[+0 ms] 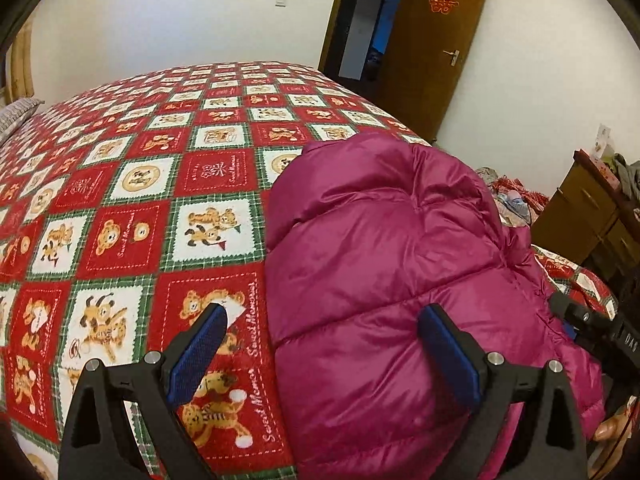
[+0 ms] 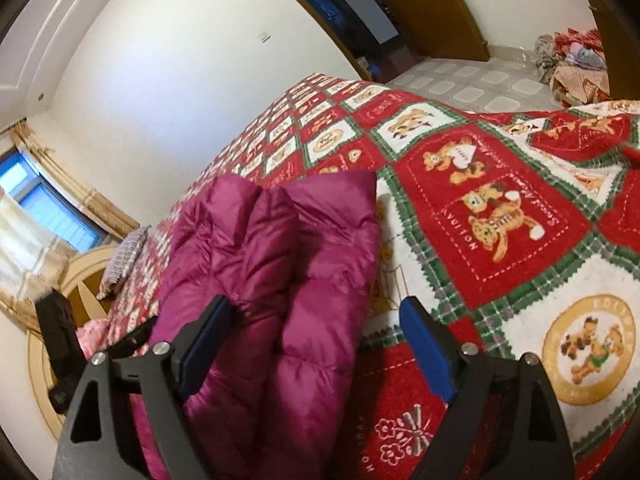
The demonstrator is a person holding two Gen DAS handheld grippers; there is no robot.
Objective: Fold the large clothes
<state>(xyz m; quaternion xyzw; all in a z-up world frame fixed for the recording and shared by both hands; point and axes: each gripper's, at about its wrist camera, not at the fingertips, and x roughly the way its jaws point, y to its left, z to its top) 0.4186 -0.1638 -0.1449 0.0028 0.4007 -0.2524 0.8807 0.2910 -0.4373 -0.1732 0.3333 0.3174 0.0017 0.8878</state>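
A shiny magenta puffer jacket (image 1: 384,248) lies folded in a thick bundle on the bed's red and green bear-print quilt (image 1: 132,200). My left gripper (image 1: 324,336) hovers over the jacket's near left edge. It is open: one blue pad is over the quilt, the other over the jacket, and neither presses on anything. In the right wrist view the jacket (image 2: 272,256) lies lower left. My right gripper (image 2: 316,320) is open wide astride its near right edge, with fabric between the pads but not pinched. Each gripper shows at the edge of the other's view.
The quilt (image 2: 500,216) spreads out to the right of the jacket. A brown door (image 1: 436,40) stands open beyond the bed. A wooden cabinet (image 1: 588,208) and a heap of clothes (image 2: 572,60) on the floor lie past the bed's edge. A pillow (image 2: 124,260) sits by the headboard.
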